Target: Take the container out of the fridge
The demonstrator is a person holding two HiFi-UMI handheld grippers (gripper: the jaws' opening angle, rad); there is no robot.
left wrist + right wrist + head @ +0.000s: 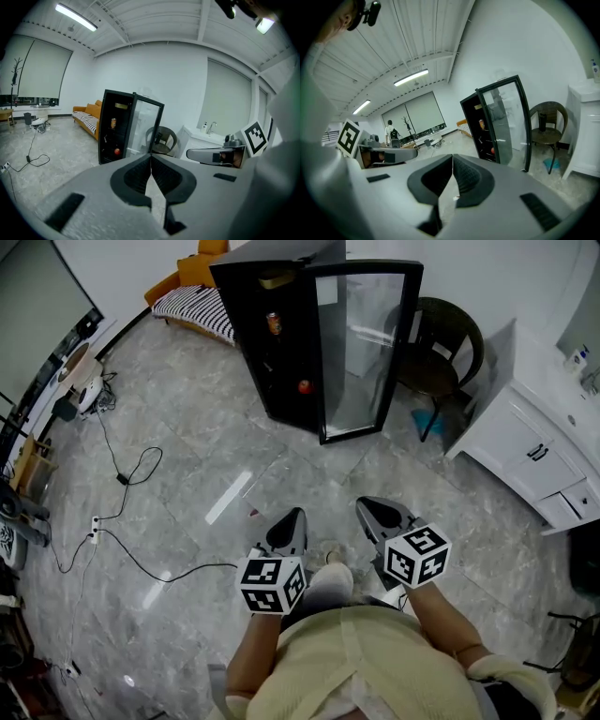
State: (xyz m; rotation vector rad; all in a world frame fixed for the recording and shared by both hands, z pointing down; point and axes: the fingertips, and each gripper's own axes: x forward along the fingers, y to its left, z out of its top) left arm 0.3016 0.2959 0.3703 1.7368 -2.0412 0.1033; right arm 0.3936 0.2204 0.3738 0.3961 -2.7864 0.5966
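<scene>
A black fridge (253, 343) stands a few steps ahead on the floor, its glass door (361, 348) swung open. On its shelves I see a pale round container (277, 281) at the top, an orange can (274, 322) below it and a small red item (305, 386) lower down. The same container (121, 106) shows in the left gripper view. Both grippers are held low in front of the person, far from the fridge. The left gripper (296, 514) is shut and empty, its pads touching. The right gripper (367, 504) is also shut with nothing in it.
An orange sofa with a striped cushion (192, 306) stands left of the fridge. A dark wicker chair (441, 334) sits behind the door. A white sink cabinet (534, 442) is at the right. Cables (122, 474) lie across the grey floor on the left.
</scene>
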